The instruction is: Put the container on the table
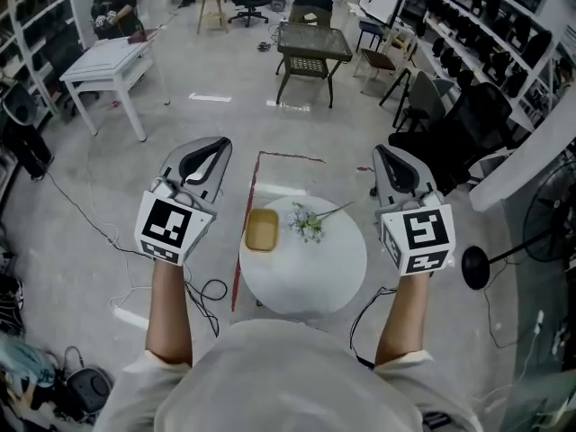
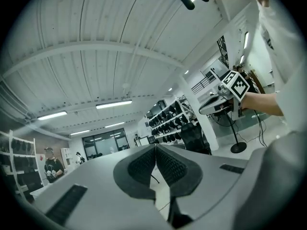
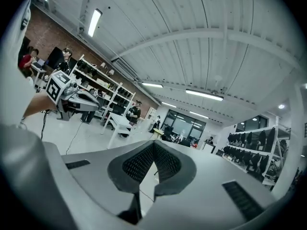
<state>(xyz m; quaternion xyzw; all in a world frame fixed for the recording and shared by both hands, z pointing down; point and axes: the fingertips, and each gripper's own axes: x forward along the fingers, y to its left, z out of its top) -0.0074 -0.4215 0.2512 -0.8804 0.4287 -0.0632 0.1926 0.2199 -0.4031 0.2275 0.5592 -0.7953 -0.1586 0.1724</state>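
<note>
The yellow container (image 1: 262, 229), a shallow rectangular tray, lies on the left part of the round white table (image 1: 310, 277) below me. A small sprig of flowers (image 1: 310, 222) lies just right of it. My left gripper (image 1: 214, 149) is held up over the floor left of the table, jaws shut and empty. My right gripper (image 1: 386, 157) is raised over the table's right side, also shut with nothing in it. In the left gripper view the pads (image 2: 144, 166) meet, aimed at the ceiling; the right gripper (image 2: 224, 94) shows there. The right gripper view shows its pads (image 3: 139, 163) closed too.
A red tape line (image 1: 243, 241) runs on the floor by the table's left edge, with cables (image 1: 207, 291) beside it. A fan stand (image 1: 477, 266) is at the right. A white table (image 1: 103, 61), a dark table (image 1: 310, 43), chairs and shelves stand farther off; a person (image 1: 112, 7) stands back left.
</note>
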